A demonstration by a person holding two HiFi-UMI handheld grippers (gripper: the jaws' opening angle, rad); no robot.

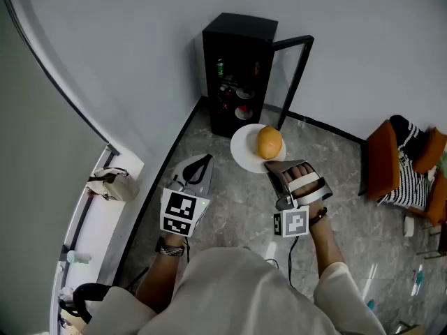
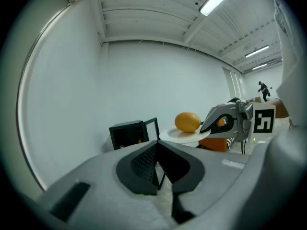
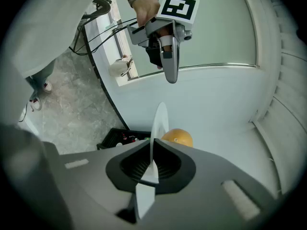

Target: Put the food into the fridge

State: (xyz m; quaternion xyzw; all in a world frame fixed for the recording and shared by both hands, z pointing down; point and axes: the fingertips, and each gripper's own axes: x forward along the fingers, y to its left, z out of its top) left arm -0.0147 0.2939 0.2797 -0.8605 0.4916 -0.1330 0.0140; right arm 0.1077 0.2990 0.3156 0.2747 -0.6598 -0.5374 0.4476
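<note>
Pinching the white plate [image 1: 243,151] by its rim with our right gripper [image 1: 269,165], orange [image 1: 269,143] on it, we see the open fridge [image 1: 236,61] at twelve o'clock; left gripper [image 1: 200,162] pressed together.

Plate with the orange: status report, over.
Left tongs shut, empty. Right tongs shut on plate rim, orange riding on it. Fridge ahead, door open, shelves part-filled.

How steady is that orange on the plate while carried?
Probably apt to roll: the orange is round and sits loose on a flat white plate. The right tongs pinch only the plate's rim, so it may tip.
</note>
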